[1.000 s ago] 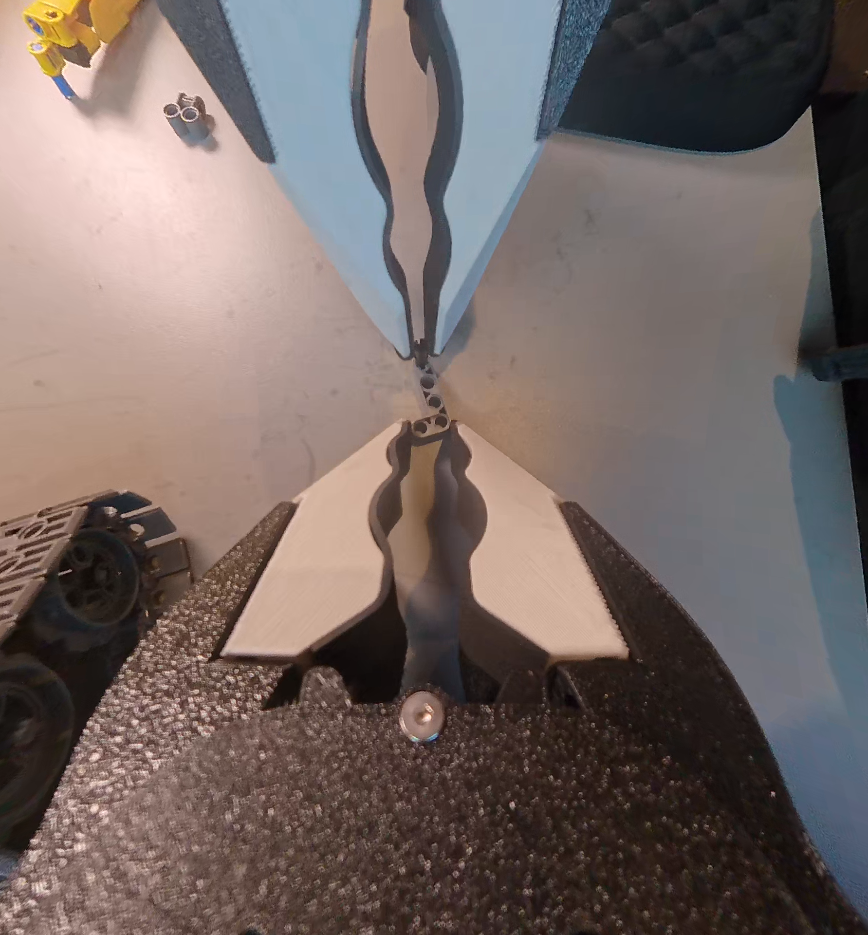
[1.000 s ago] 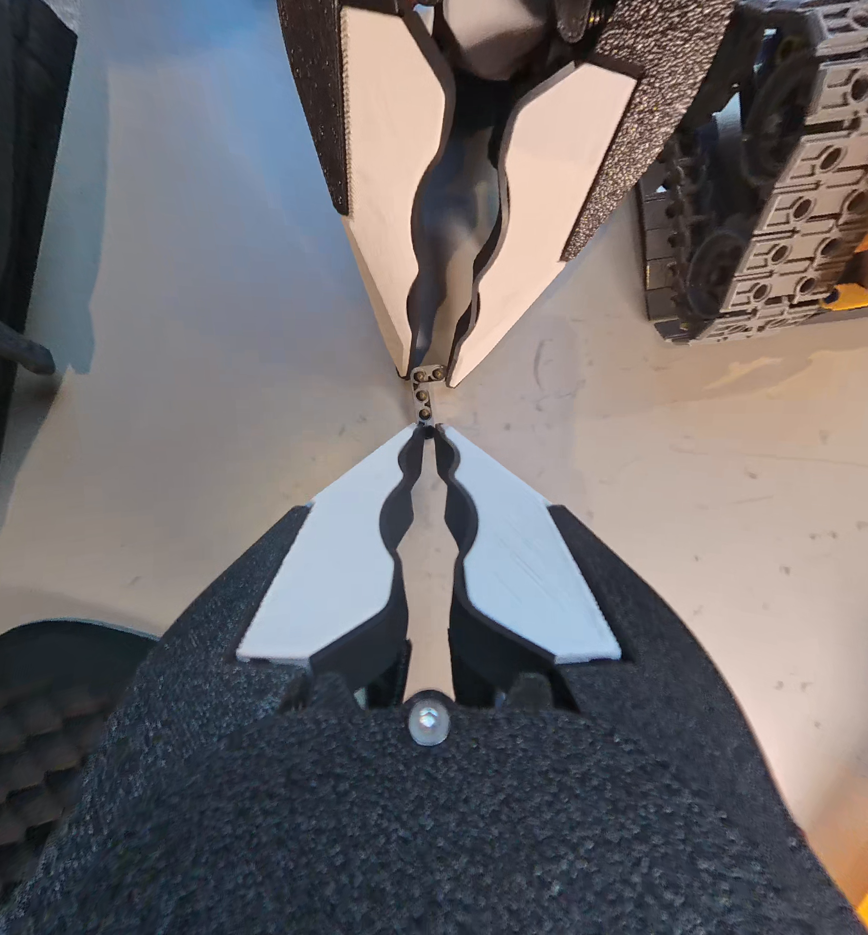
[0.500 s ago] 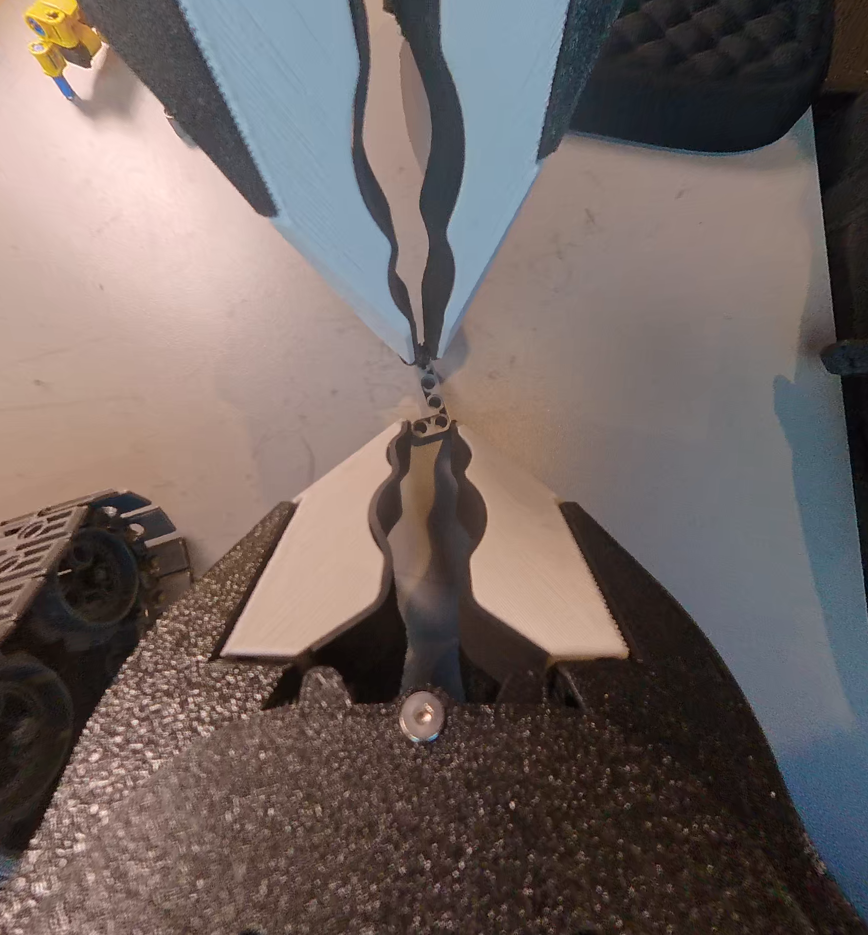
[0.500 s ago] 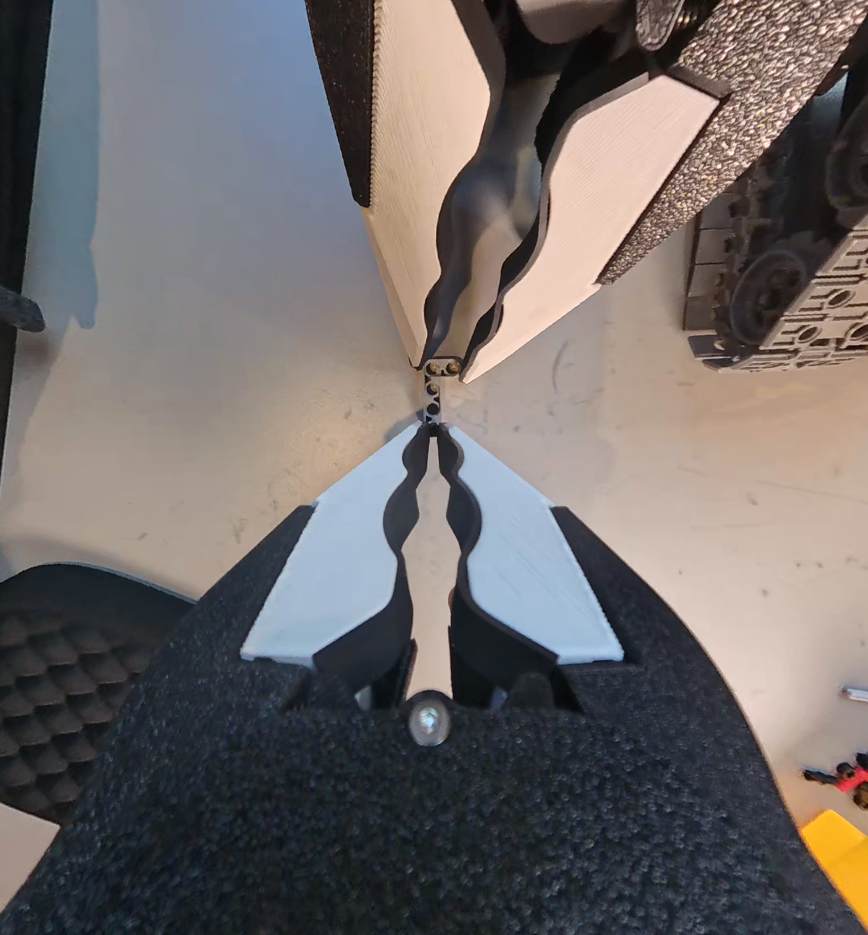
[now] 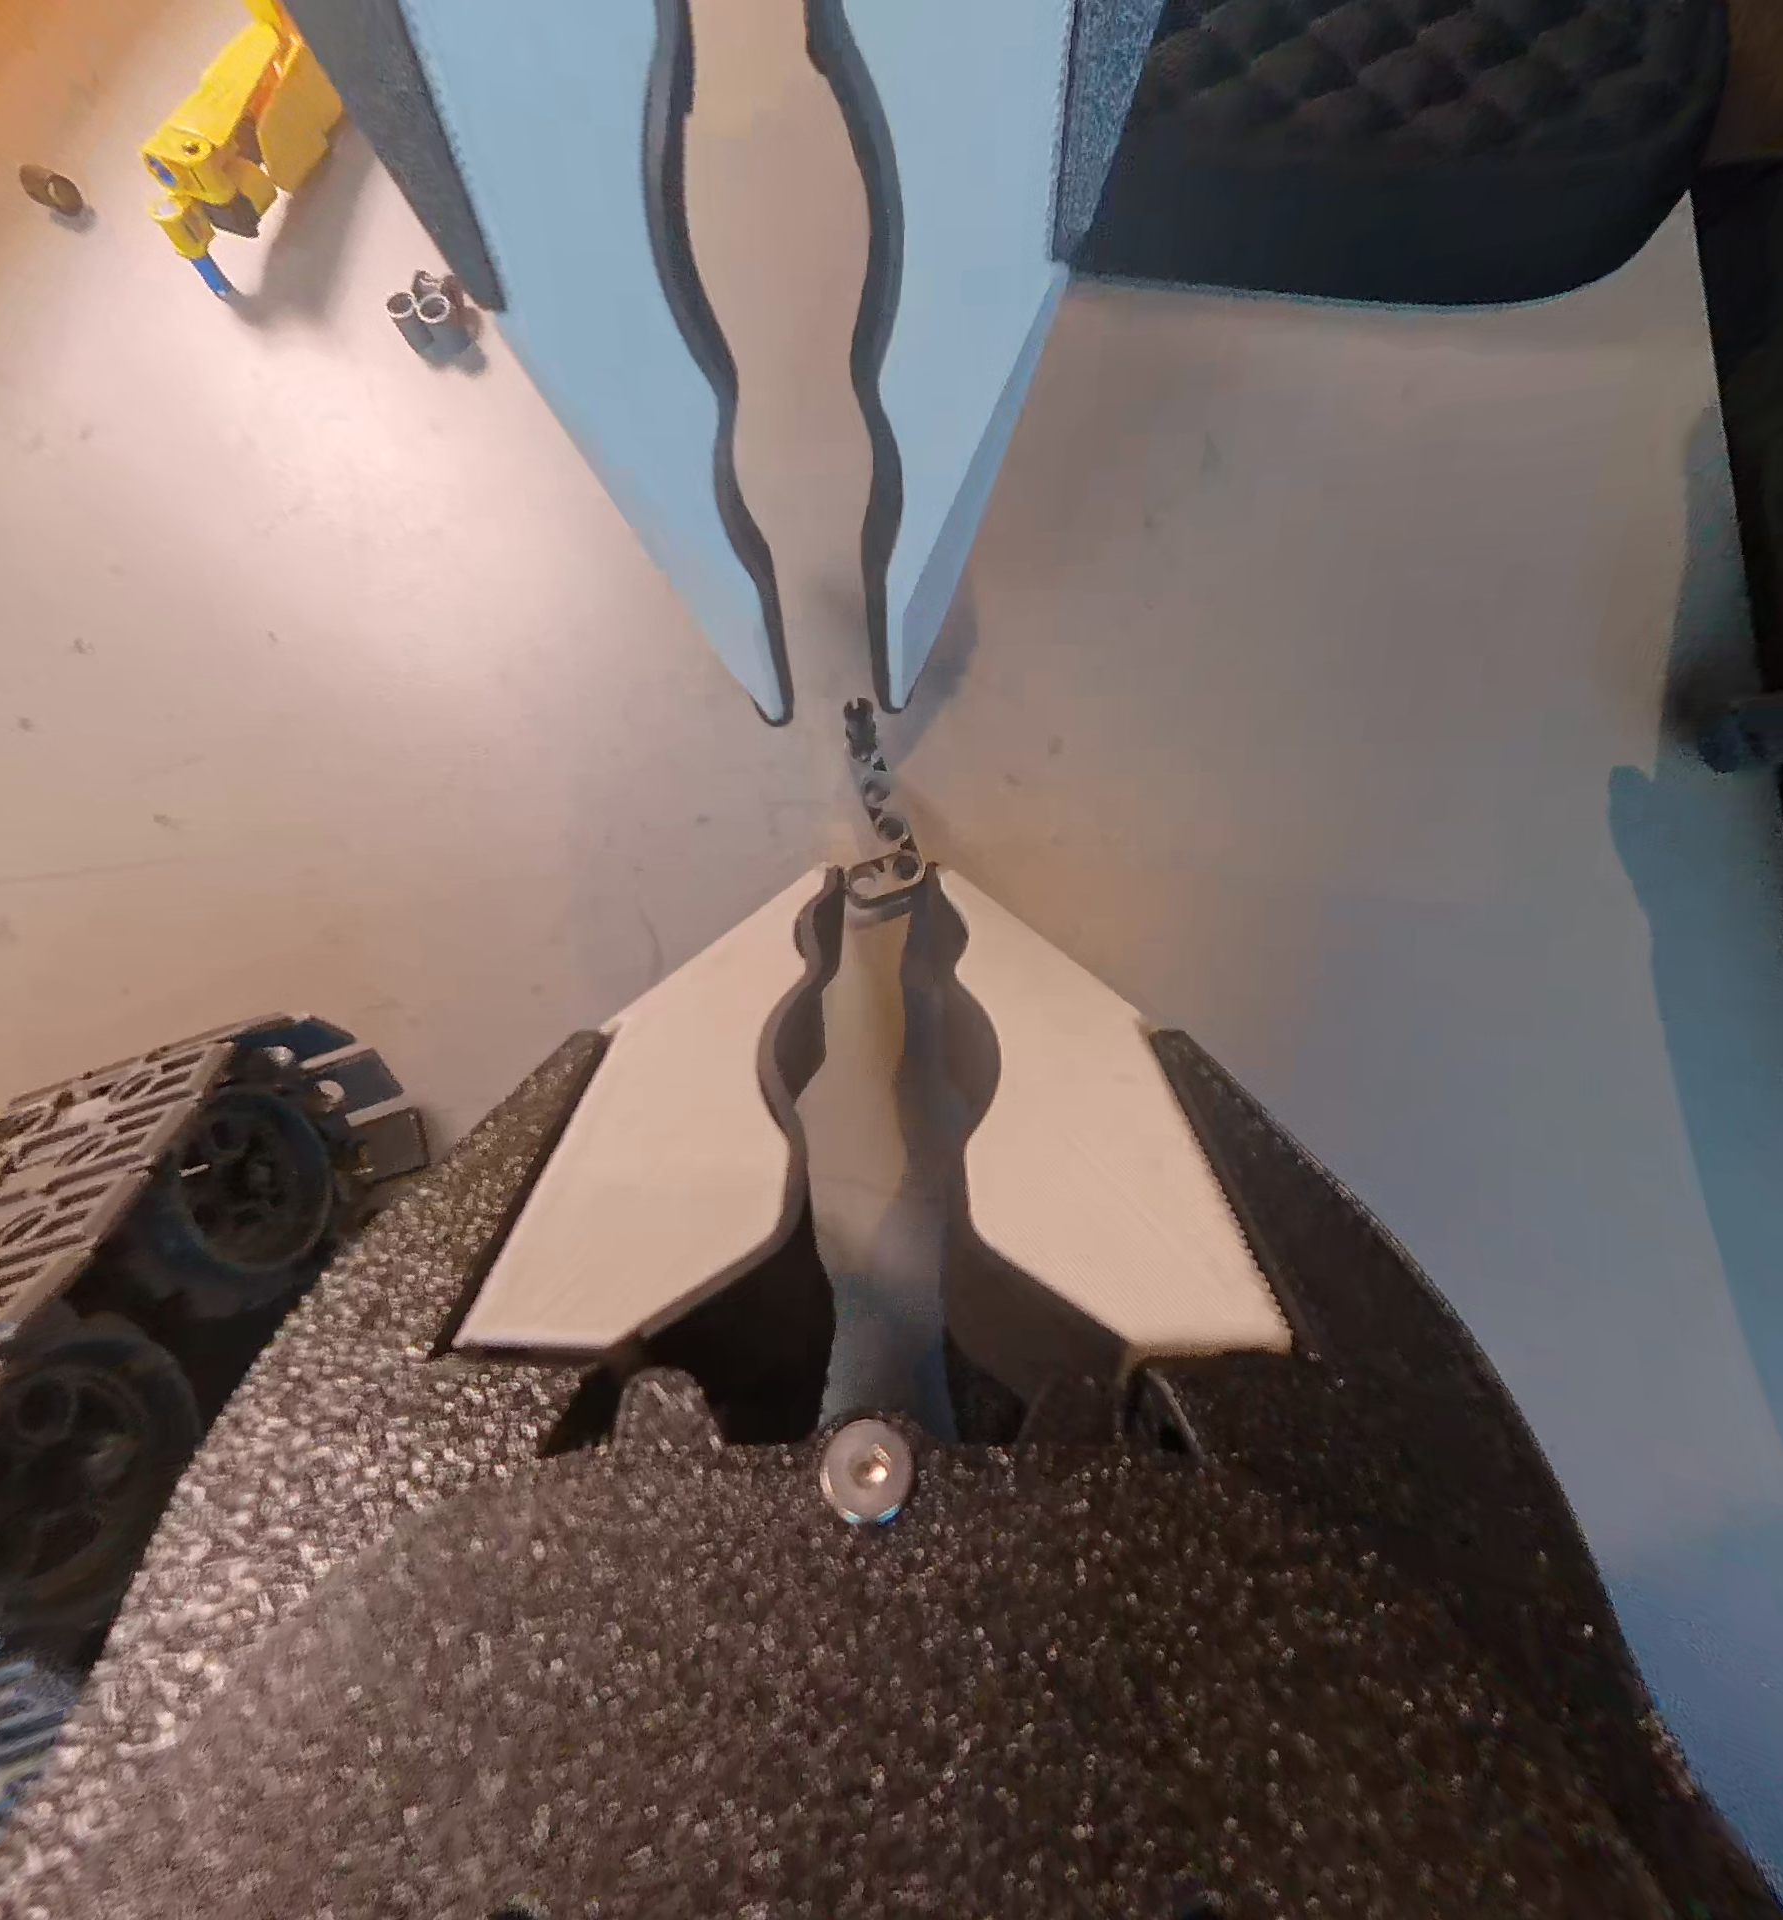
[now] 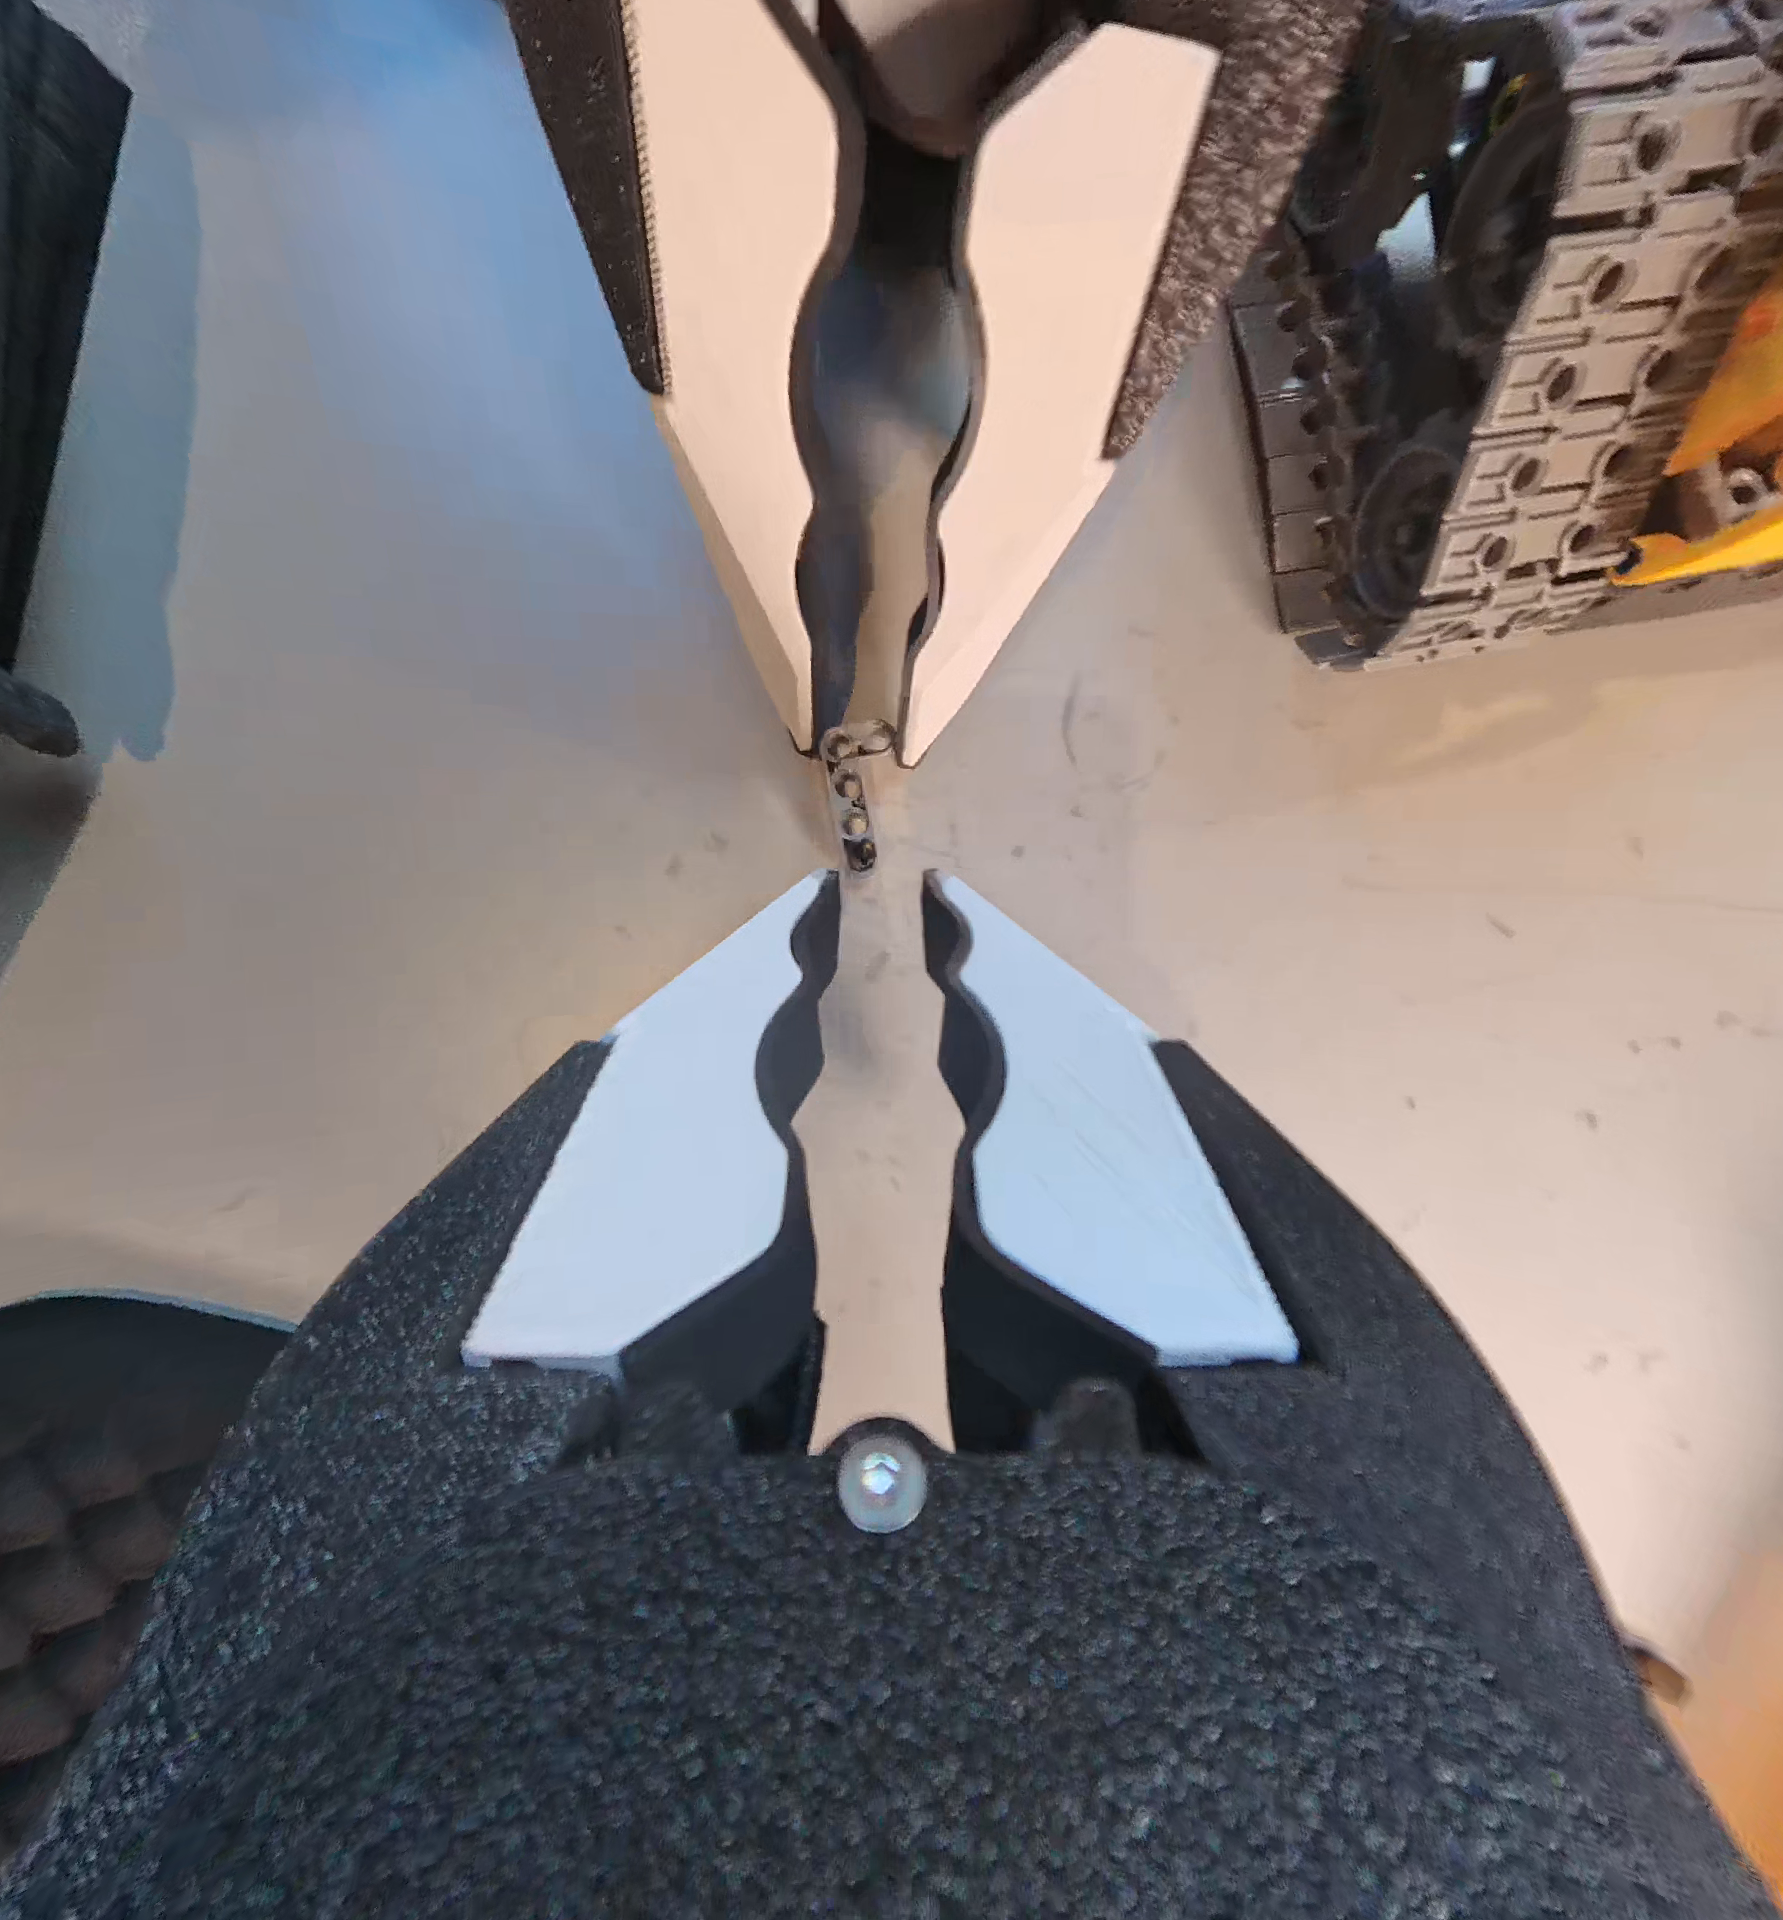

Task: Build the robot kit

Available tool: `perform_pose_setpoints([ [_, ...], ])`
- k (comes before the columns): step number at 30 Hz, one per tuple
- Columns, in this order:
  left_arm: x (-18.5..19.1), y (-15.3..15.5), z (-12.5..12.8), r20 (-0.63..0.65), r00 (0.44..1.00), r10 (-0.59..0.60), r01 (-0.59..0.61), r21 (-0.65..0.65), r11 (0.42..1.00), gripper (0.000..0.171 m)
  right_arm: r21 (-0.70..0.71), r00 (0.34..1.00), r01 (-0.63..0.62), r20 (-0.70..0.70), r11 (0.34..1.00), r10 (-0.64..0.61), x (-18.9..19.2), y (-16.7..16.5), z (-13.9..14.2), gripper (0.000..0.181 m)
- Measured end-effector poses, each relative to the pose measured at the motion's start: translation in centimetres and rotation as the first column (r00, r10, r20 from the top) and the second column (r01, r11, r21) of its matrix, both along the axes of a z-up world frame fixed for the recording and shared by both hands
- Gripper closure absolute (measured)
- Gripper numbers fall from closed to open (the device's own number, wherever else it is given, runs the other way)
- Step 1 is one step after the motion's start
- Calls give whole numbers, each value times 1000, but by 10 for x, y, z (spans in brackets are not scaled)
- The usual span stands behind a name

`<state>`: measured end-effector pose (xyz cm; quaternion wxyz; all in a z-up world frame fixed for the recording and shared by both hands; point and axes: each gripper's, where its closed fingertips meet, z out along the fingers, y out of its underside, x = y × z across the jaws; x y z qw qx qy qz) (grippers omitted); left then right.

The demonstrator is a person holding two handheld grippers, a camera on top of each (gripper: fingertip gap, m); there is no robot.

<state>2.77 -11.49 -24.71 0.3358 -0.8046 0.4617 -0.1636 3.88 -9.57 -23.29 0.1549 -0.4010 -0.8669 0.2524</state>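
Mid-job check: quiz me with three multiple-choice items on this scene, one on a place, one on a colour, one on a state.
1. In the left wrist view, the tracked model sits: A lower left; B upper right; C between the fingers.
2. The holed beam is: A red; B grey; C yellow.
3. The right gripper is: A shut on the beam; B out of view; C open.

Answers: 1 A, it lies left of the left gripper; 2 B, it is grey in both views; 3 C, its fingers stand apart, while the left gripper clamps the beam.

Scuffed beige tabletop (image 5: 347, 644) (warm light), dk surrounds.
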Motion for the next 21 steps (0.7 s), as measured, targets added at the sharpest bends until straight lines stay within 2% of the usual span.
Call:
perform_pose_setpoints([
  [7, -2, 5, 11, 40, 999, 26, -28, 59, 998, 157, -140, 983, 68, -162, 988, -91, -4, 2, 11, 168],
  [10, -4, 10, 18, 52, 998, 38, -43, 102, 994, 157, -114, 975, 61, -208, 992, -84, -6, 4, 12, 181],
  [13, -8, 15, 24, 58, 997, 56, -64, 155, 986, 157, -108, 957, 70, -272, 992, -97, -11, 10, 20, 181],
  [18, -19, 25, 42, 93, 992, 84, -106, 270, 957, 157, -102, 897, 65, -429, 993, -103, -21, 17, 39, 181],
  [21, -29, 32, 51, 50, 992, 112, -123, 384, 915, 157, -188, 869, 83, -468, 979, -164, -25, 22, 47, 180],
])
